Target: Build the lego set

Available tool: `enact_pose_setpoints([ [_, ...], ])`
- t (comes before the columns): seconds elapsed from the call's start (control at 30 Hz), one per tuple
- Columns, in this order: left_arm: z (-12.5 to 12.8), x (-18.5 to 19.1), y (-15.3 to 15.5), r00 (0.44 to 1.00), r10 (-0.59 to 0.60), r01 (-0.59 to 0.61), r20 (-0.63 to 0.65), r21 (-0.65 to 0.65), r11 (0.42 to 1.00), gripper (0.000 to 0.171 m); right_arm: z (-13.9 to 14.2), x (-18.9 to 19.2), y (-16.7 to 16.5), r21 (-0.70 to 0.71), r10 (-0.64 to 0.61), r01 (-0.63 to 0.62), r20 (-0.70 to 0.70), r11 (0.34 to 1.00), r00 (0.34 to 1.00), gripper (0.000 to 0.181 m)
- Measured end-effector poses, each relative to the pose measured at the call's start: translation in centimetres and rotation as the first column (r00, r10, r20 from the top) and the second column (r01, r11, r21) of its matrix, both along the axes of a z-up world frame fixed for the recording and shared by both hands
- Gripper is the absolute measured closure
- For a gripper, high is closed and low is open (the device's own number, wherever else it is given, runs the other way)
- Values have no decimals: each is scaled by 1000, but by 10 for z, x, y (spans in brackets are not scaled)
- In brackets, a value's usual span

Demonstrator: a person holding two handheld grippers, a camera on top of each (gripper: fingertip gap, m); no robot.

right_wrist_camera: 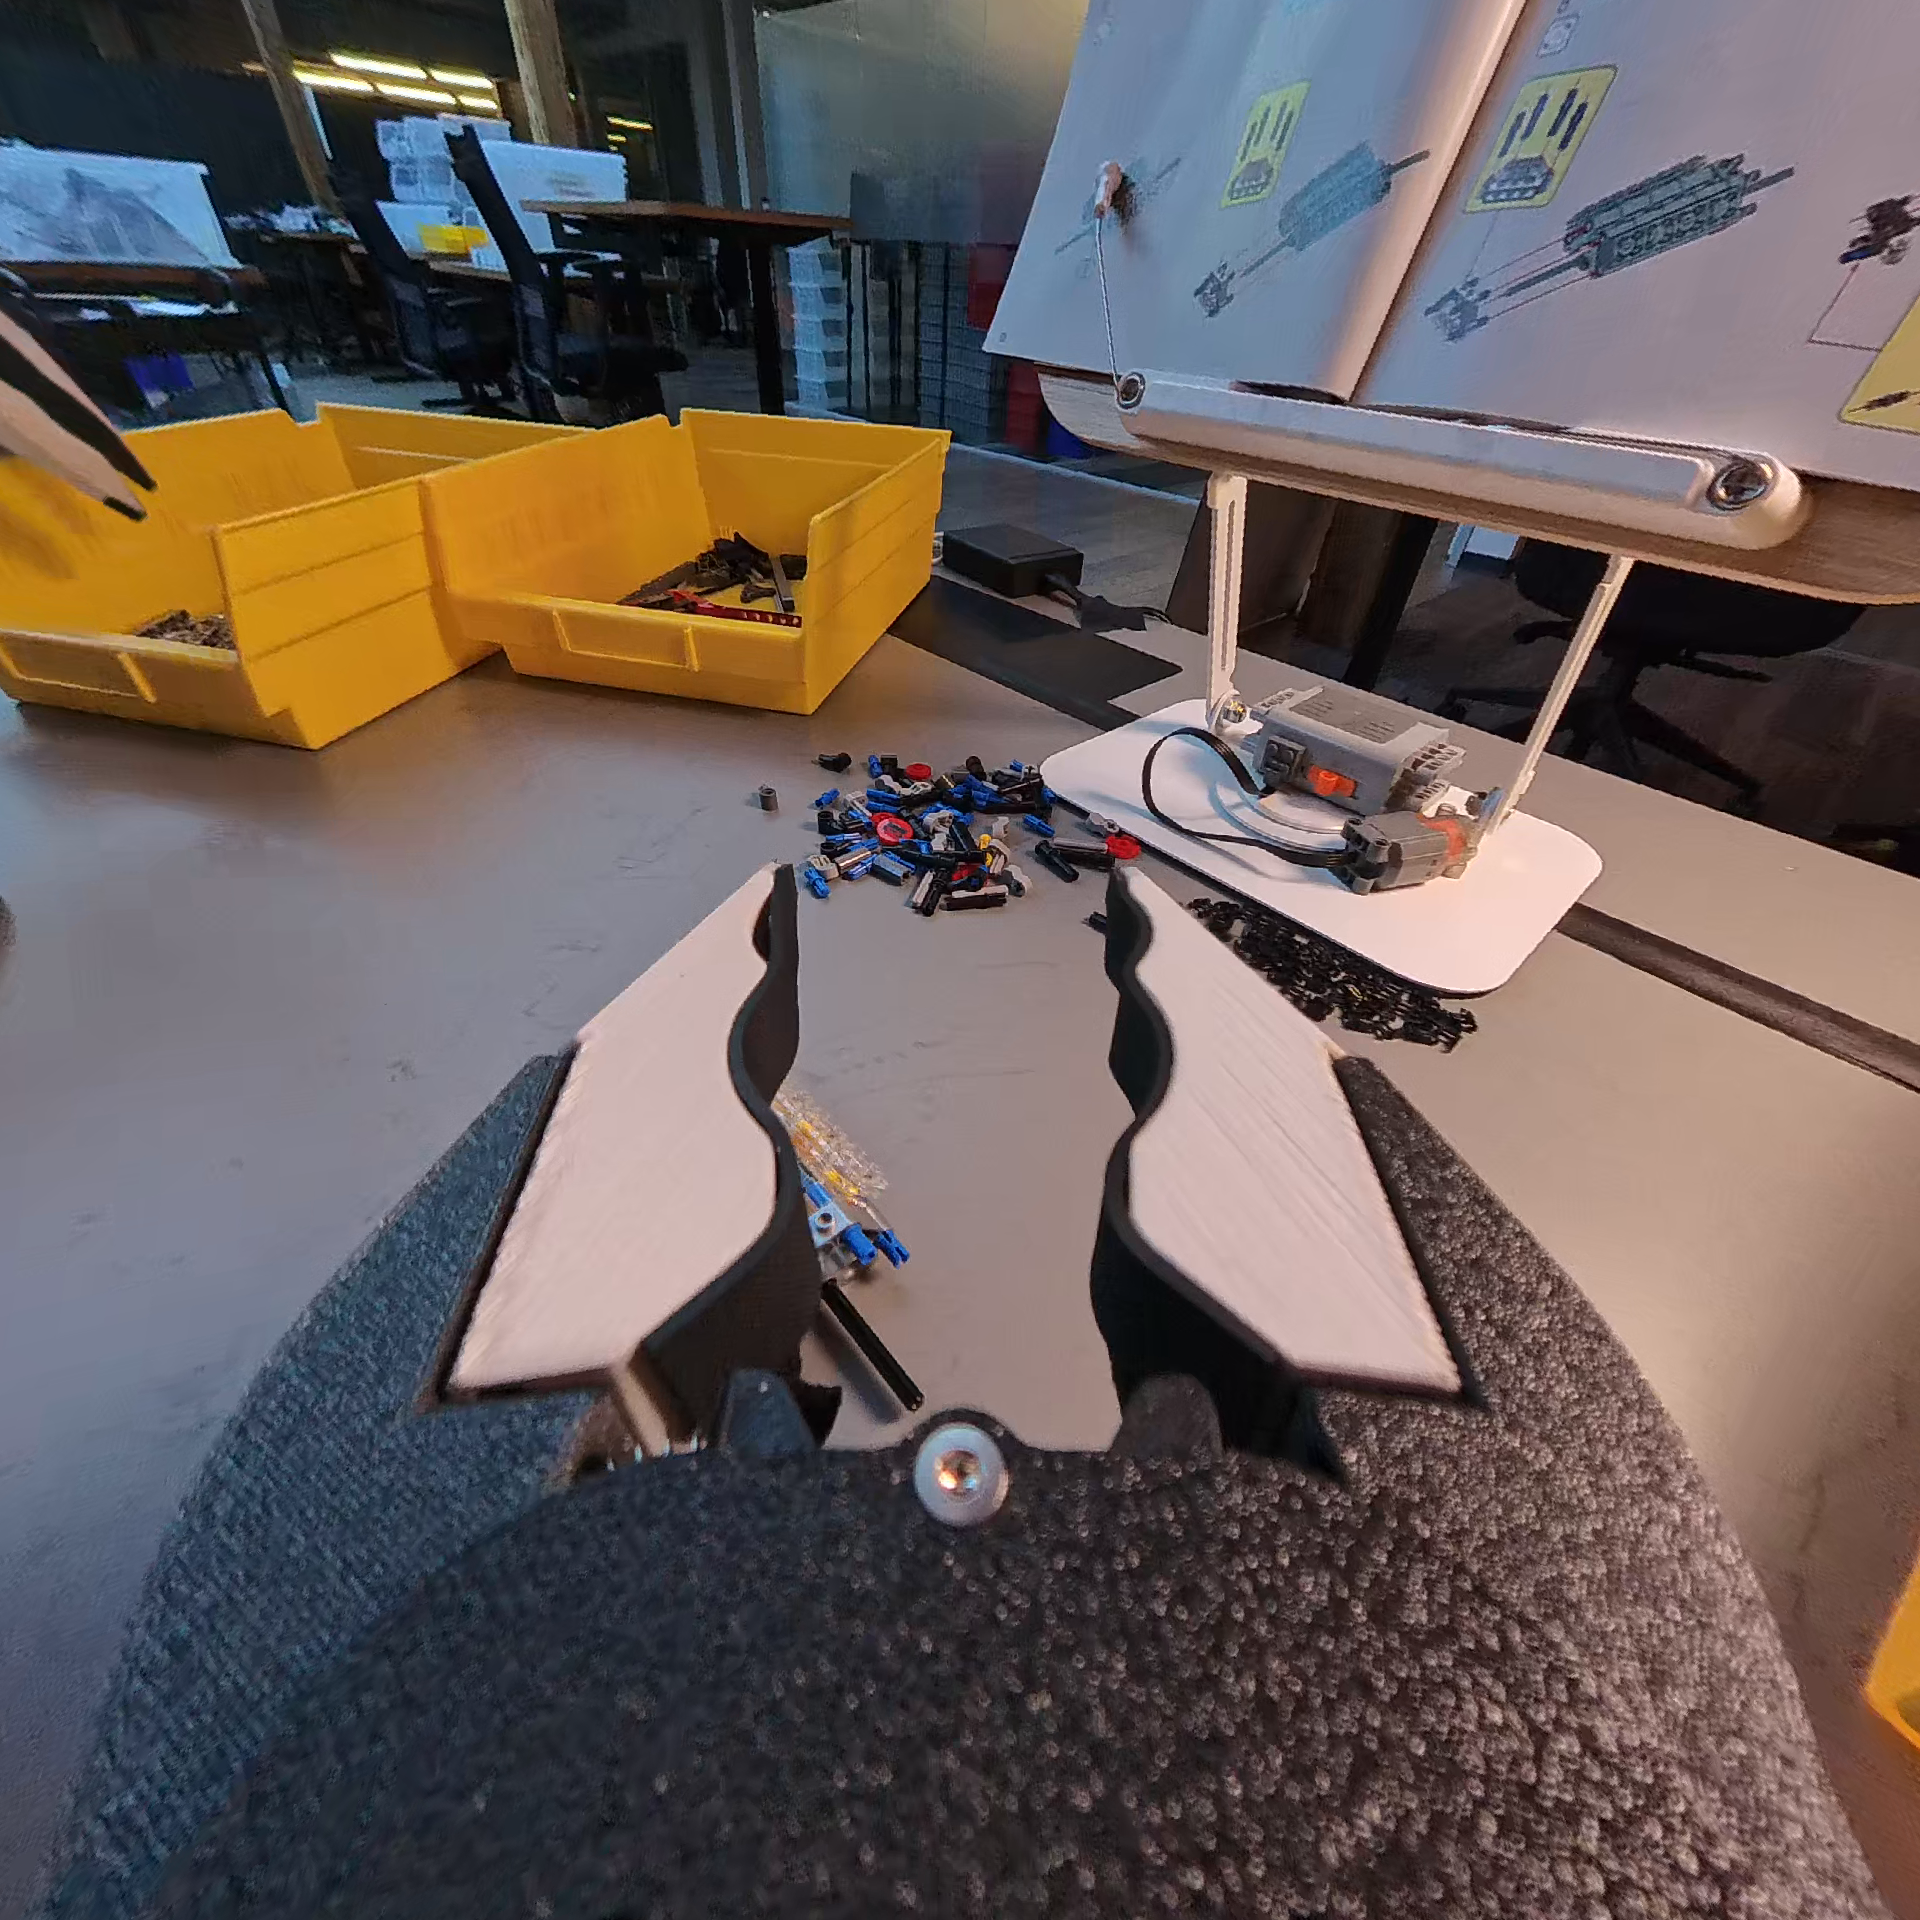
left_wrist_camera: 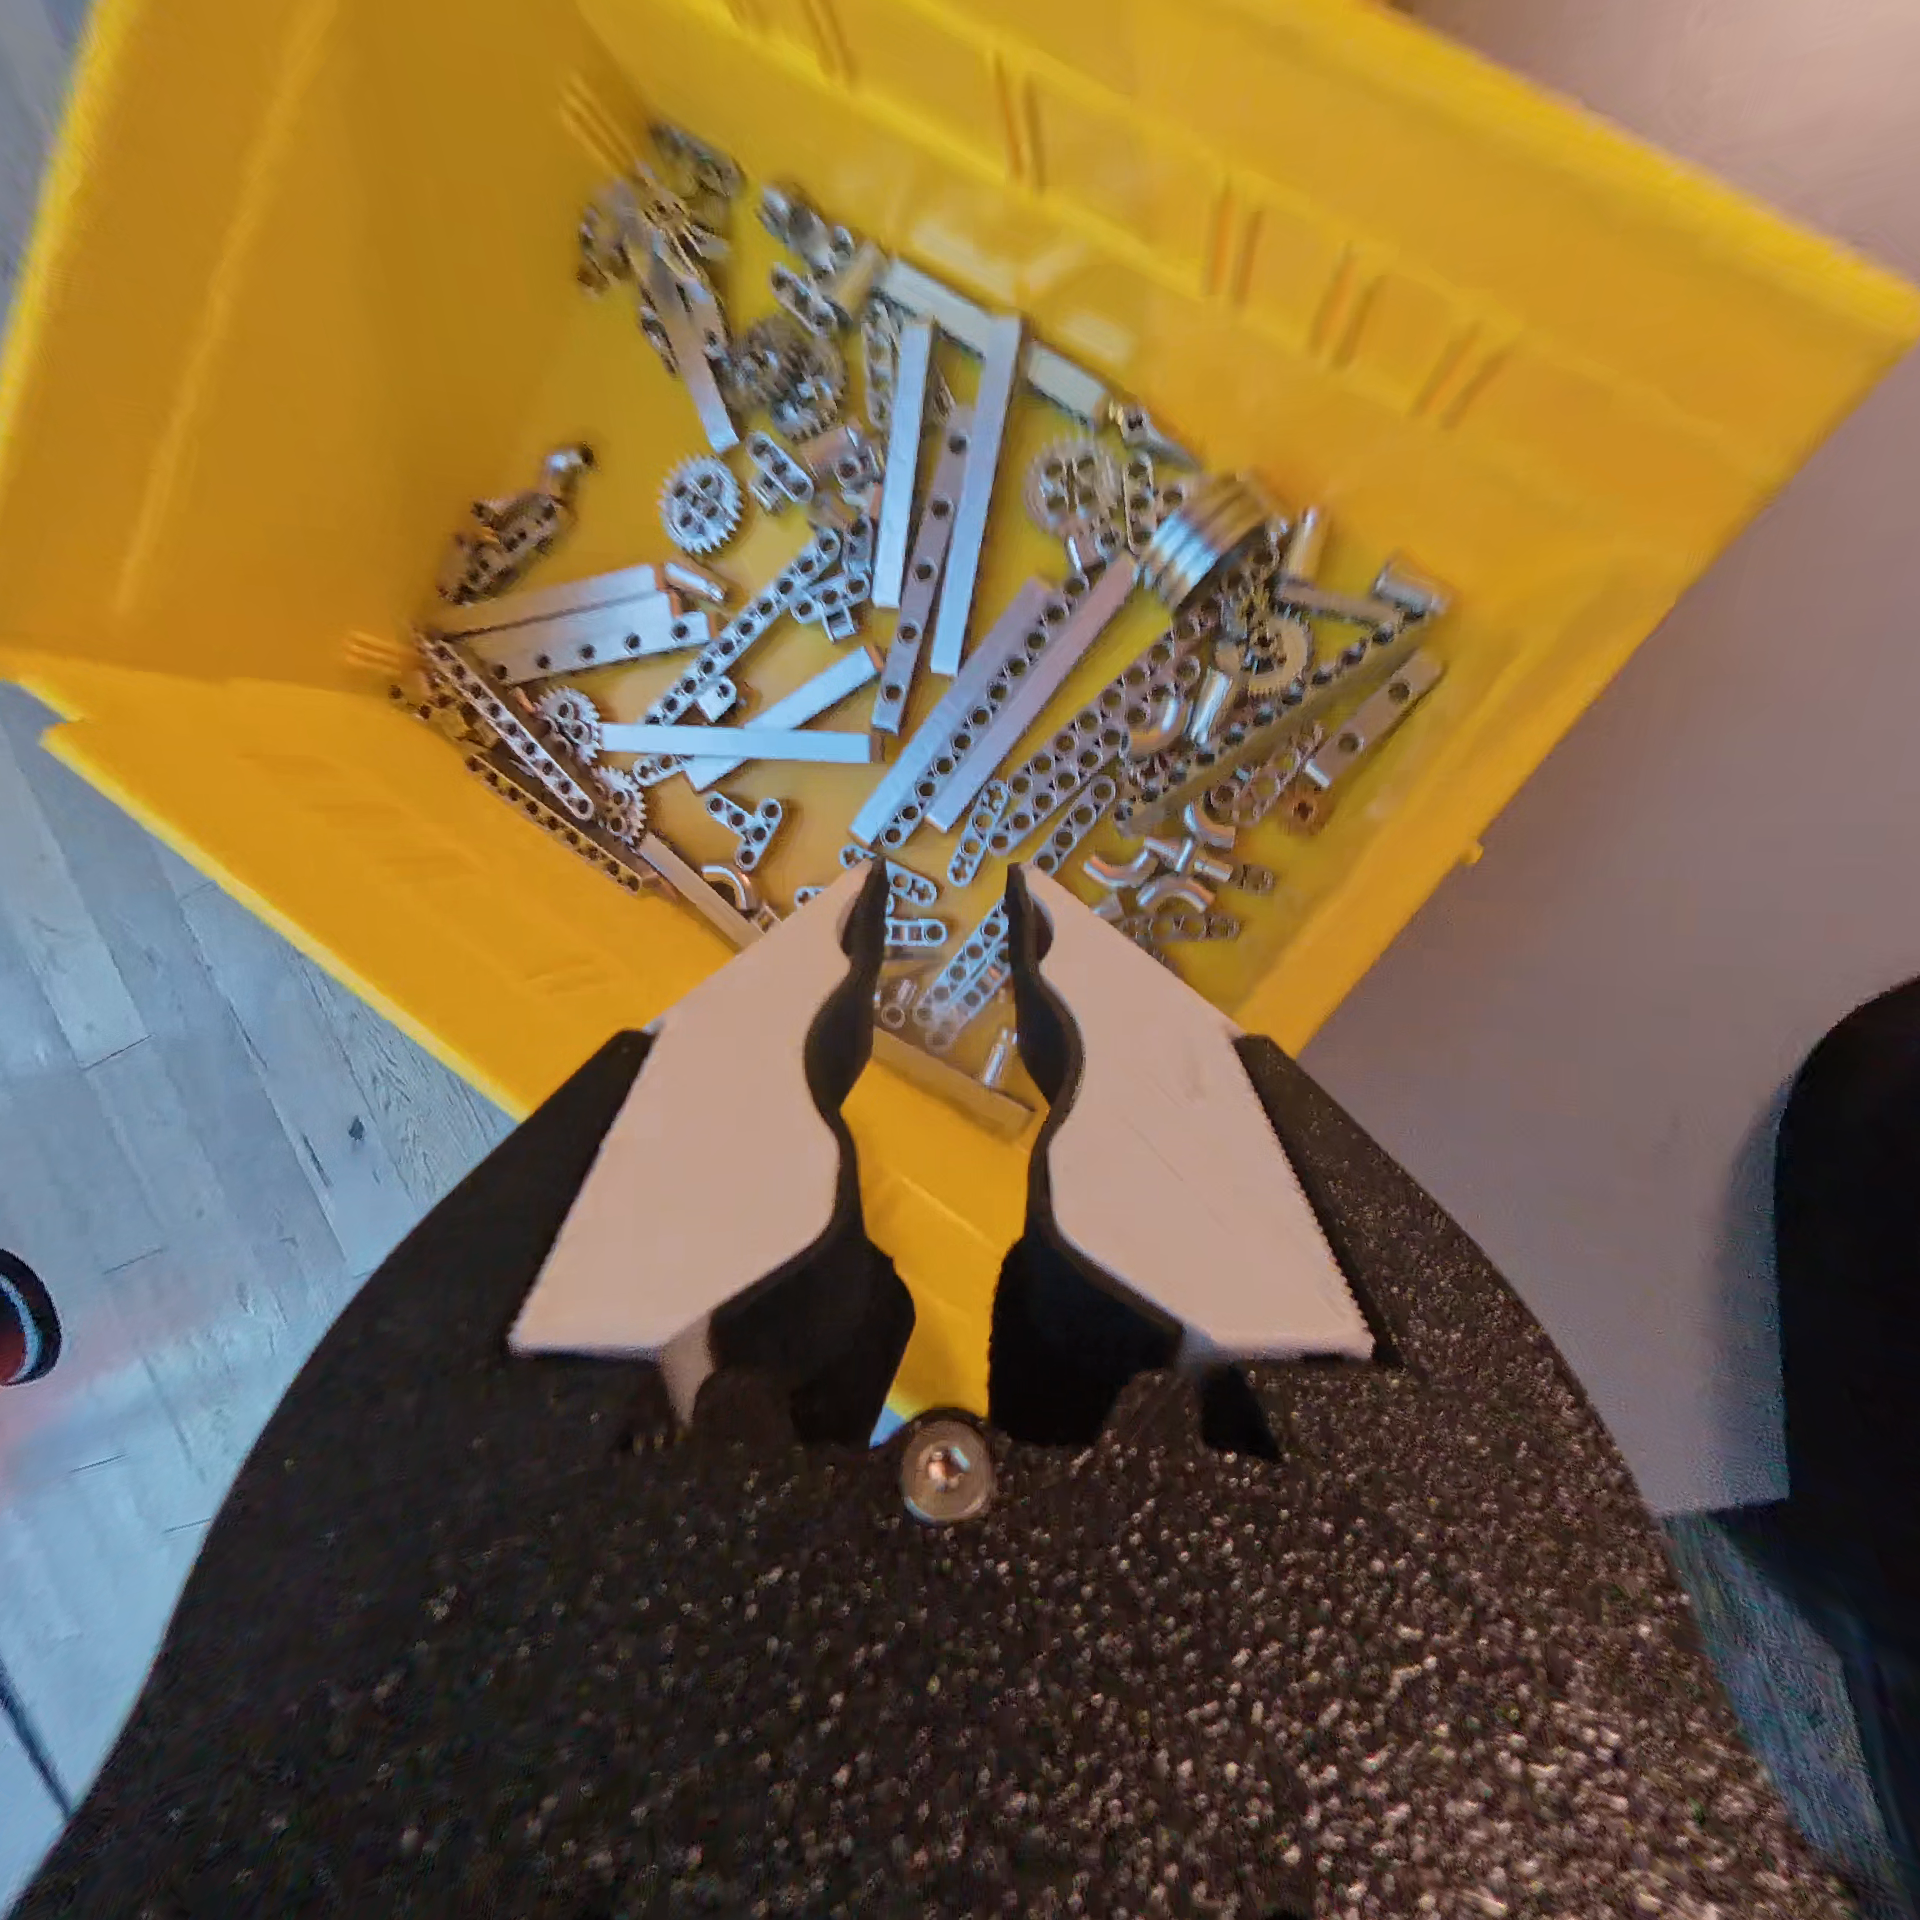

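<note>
The left gripper hangs over a yellow bin, its white fingers parted by a narrow gap with nothing between them, the tips just above a heap of light grey building-toy parts: holed beams, gears, small connectors and a ribbed spring-like piece. The bin sits on a table edge with pale wood flooring below to one side. The right gripper rests low over the grey table, spread wide and empty; close under its left finger lie a few small clear and blue pieces and a thin black axle. Just past its tips is a scatter of blue, black and red pins, and beside that a strip of black pins. Further right a white stand base carries a grey battery box wired to a motor, under an open instruction booklet. Two yellow bins stand at the far left, where the left gripper's tips show at the picture's edge.
</note>
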State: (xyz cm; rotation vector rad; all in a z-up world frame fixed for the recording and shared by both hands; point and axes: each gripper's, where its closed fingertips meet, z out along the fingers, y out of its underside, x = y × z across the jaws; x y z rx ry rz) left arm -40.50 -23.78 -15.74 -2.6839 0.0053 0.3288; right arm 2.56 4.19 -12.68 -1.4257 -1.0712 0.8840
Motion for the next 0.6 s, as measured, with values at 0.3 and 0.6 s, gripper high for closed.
enact_pose_setpoints([
  [0.3,-60,15,-23,961,-247,275,121,-352,895,150,3,-4,3,68,-51,48,33,997,998,124],
  [0.6,-72,-17,-2,918,-394,370,41,-444,816,171,-2,23,34,136,-226,212,97,968,969,126],
])
